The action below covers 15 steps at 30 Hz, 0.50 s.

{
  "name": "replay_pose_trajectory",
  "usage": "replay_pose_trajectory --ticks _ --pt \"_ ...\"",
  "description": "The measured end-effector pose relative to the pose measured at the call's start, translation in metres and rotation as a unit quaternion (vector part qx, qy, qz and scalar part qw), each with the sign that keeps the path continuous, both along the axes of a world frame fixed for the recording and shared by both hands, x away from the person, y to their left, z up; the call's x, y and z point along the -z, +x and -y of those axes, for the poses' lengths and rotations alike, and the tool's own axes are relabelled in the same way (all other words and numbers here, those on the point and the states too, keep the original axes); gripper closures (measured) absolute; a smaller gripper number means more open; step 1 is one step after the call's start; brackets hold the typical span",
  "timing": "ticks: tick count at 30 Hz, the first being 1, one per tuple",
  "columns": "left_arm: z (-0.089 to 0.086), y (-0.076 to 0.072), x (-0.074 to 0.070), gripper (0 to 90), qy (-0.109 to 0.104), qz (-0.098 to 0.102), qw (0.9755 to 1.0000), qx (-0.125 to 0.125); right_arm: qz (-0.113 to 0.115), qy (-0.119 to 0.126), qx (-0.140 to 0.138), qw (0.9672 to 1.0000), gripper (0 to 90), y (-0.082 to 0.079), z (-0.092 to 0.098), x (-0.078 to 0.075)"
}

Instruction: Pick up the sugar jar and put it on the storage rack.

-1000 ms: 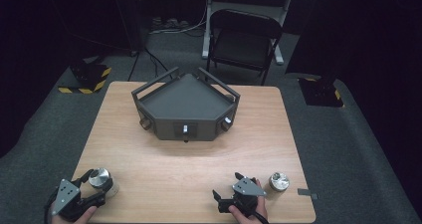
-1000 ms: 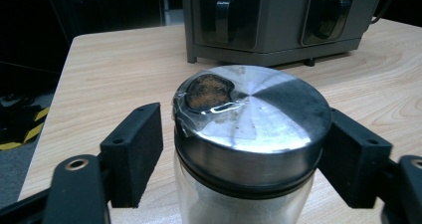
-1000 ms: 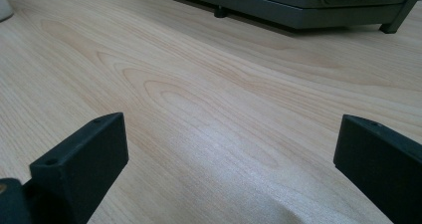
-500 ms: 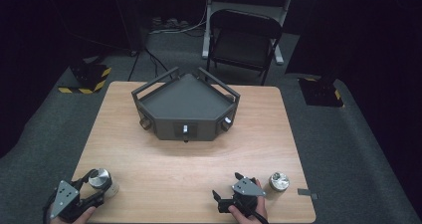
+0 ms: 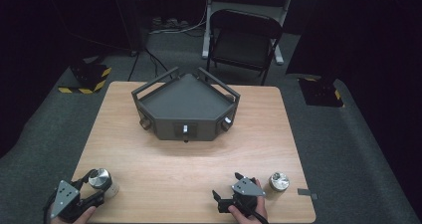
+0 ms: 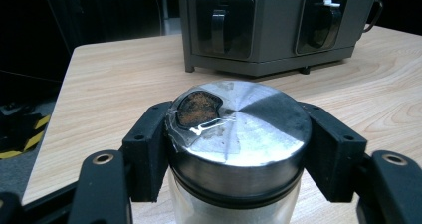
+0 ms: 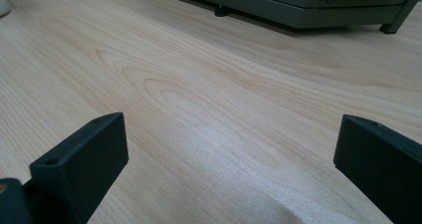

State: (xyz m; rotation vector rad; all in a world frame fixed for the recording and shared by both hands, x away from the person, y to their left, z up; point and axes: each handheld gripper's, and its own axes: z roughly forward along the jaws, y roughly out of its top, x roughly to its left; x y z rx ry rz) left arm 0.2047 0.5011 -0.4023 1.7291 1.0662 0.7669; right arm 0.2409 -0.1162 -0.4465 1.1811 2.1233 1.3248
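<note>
Now that the left gripper (image 6: 238, 149) has just been closing, its two black jaws press on either side of the jar (image 6: 238, 154), one against each flank of the steel lid (image 6: 249, 129), so the jar is clamped and no longer merely standing between open pads. A second ago in the high view the jaws stood wider around it; now they hug it. The jar itself has not shifted: it stands upright on the table (image 5: 199, 174) at the near left corner, with the left gripper (image 5: 94, 186) around it (a small dark patch under clear tape sits on the lid, its nature too fine to tell).

What this means, as I judge it, is that the grasp is made and the lift or carry can begin; the grip sits high, on the lid rim instead of the glass body, so a loose lid would be the thing to watch.

Over on the near right, the right gripper (image 5: 234, 191) rests low on the table with its jaws spread wide and nothing between them, bare wood ahead of it in its own view. A second jar (image 5: 278, 182) stands just beside it, untouched. Well apart from both, the grey box (image 5: 185, 109) with knobs on its front sits toward the far middle of the table.
</note>
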Motion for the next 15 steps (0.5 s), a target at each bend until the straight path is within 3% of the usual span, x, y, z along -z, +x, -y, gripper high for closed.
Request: replay_pose_trajectory --ticks 4,9,15 --pt "0.002 0.000 -0.001 35.0 0.004 0.001 1.0000 0.000 -0.001 0.000 -0.001 1.0000 0.8 0.001 0.000 0.000" --pt "0.005 0.000 -0.004 35.0 -0.009 0.006 0.9999 0.004 -0.002 -0.002 -0.002 1.0000 0.8 0.001 0.000 -0.001" --pt "0.020 0.001 -0.015 35.0 0.006 0.015 0.9998 0.013 -0.002 -0.002 -0.001 1.0000 0.8 0.001 -0.001 -0.001"
